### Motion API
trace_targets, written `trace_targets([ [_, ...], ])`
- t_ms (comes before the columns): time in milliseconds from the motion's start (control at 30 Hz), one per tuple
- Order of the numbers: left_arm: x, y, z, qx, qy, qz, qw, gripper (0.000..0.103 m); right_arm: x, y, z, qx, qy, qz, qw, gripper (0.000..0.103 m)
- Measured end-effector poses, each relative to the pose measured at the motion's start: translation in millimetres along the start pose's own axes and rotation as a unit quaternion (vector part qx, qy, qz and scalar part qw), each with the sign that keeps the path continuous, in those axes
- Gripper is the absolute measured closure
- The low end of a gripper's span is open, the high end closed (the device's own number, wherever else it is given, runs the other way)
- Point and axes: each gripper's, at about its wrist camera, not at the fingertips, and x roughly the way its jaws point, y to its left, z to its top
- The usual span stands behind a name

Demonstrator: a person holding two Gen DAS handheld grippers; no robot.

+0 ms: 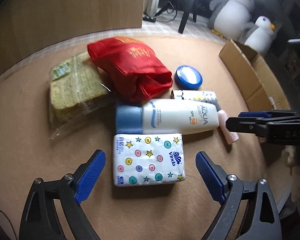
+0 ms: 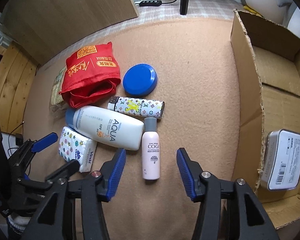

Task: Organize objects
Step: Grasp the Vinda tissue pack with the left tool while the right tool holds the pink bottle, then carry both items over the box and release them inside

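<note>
Tan felt mat (image 2: 190, 64) with a cluster of items at left and a cardboard box (image 2: 248, 92) at right. Left gripper (image 1: 150, 173): jaws wide apart, straddling the tissue pack (image 1: 149, 158) without touching it. Right gripper (image 2: 151, 167): jaws parted, the pink bottle (image 2: 150, 156) lying between them, pads clear of it. Sunscreen bottle (image 2: 110, 128) lies against the pack's far edge; a lighter (image 2: 138, 107), blue lid (image 2: 140, 79), red bag (image 2: 90, 80) and a wrapped green-brown packet (image 1: 76, 88) lie beyond. A tin (image 2: 283, 160) rests inside the box.
</note>
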Motion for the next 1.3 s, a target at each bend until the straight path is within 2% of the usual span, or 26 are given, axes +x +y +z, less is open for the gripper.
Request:
trace_targets([
  [233, 15.5, -8.2, 2.9, 0.008, 0.015, 0.014, 0.9998, 0.009, 5.3, 7.7, -0.9, -0.026, 0.007, -0.016, 1.0, 0.054],
  [433, 17.4, -5.3, -0.3, 0.008, 0.012, 0.022, 0.9997, 0.011, 15.0, 12.5, 0.7, -0.039, 0.012, -0.034, 0.999, 0.055],
  [467, 17.8, -5.0, -0.8, 0.01, 0.013, 0.024, 0.9996, 0.013, 16.4, 13.3, 1.0, -0.04, 0.013, -0.036, 0.998, 0.06],
  [500, 18.7, -4.8, -1.2, 0.011, 0.015, 0.029, 0.9994, 0.019, 18.3, 14.4, 1.0, -0.043, 0.014, -0.038, 0.998, 0.068],
  [533, 20.2, -3.9, -2.2, 0.011, 0.019, 0.034, 0.9992, 0.024, 20.5, 14.8, 1.0, -0.046, 0.017, -0.04, 0.998, 0.071],
  [700, 15.9, -0.2, -7.0, 0.006, 0.012, 0.029, 0.9995, 0.025, 21.9, 17.1, -2.0, -0.064, 0.015, -0.053, 0.996, 0.084],
  [1000, 7.5, 1.7, -16.6, -0.011, 0.003, 0.021, 0.9997, 0.026, 16.1, 8.9, -13.3, -0.052, 0.006, -0.037, 0.998, 0.084],
  [1300, -20.1, -4.6, -18.6, -0.026, -0.028, 0.012, 0.9992, 0.027, -18.0, -11.9, -30.4, -0.019, -0.031, 0.004, 0.999, 0.084],
])
